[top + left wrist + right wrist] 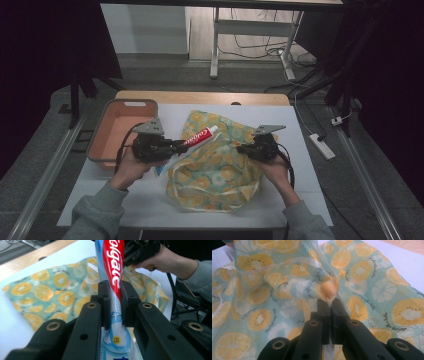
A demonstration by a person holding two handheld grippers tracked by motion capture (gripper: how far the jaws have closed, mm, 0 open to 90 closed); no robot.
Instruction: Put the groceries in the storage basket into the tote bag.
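Note:
A red, white and blue toothpaste tube is held in my left gripper, which is shut on it; in the left gripper view the tube runs up between the jaws toward the bag. A teal bag printed with orange and kiwi slices lies on the white table cover. My right gripper is shut on a pinched fold of the bag, with its jaws closed tight on the fabric. The tube's cap end points over the bag's upper part.
A salmon-coloured plastic bin stands at the table's left, behind my left hand. The white cover spans the wooden table. A power strip and cables lie on the floor to the right.

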